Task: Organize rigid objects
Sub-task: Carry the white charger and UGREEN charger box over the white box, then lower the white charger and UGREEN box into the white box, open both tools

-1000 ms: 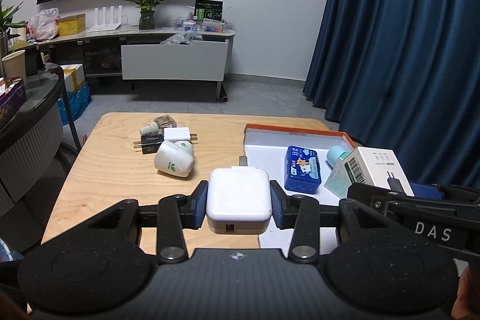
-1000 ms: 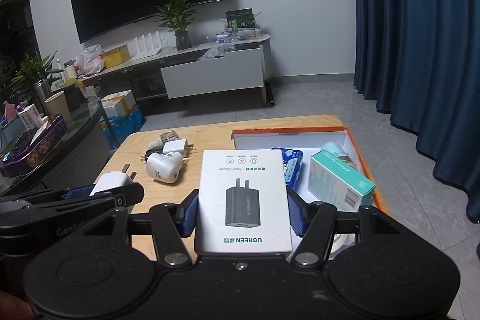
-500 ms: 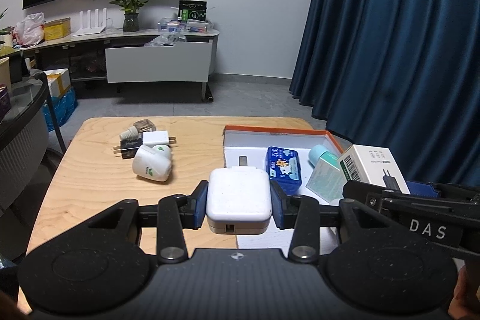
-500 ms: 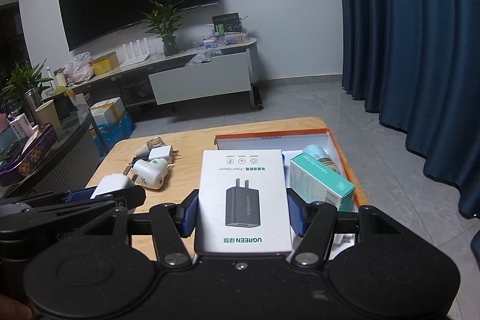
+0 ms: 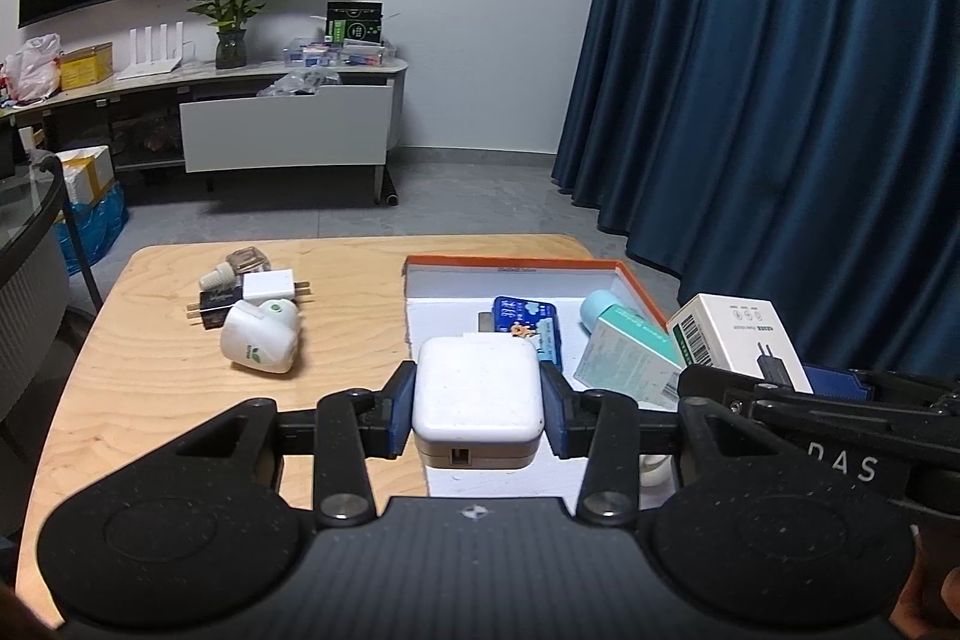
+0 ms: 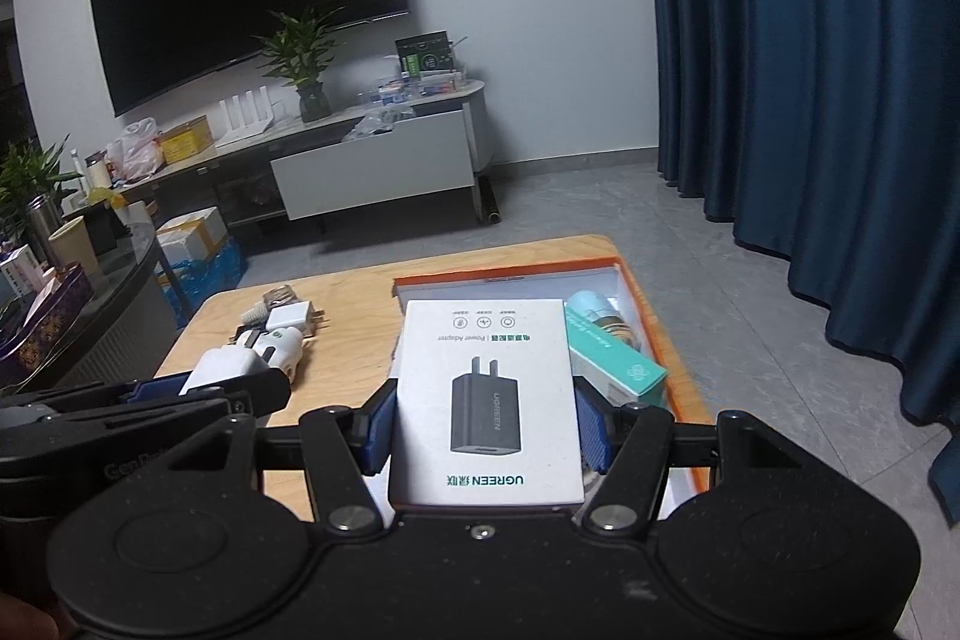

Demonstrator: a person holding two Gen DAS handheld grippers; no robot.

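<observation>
blue pads of left gripper clamped on both sides of white power adapter, port face toward camera, held above near-left corner of orange-rimmed tray. right gripper closed on white charger box, printed face up, black plug picture and green lettering readable, held over near part of same tray. inside tray: blue tin near the middle, teal carton tilted right of the tin, pale blue cap just behind the carton near the right wall. left of tray, well apart on wooden table: white rounded plug-in unit with green leaf mark, small white two-pin plug just behind it, black plug beside that, small clear-topped piece farthest back. seen from left wrist: charger box and right gripper body at right of tray, beside the carton. seen from right wrist: power adapter between left gripper's blue pads left of tray, in front of the white plug-in unit. beyond tray and table: grey floor, dark blue curtain at right.
</observation>
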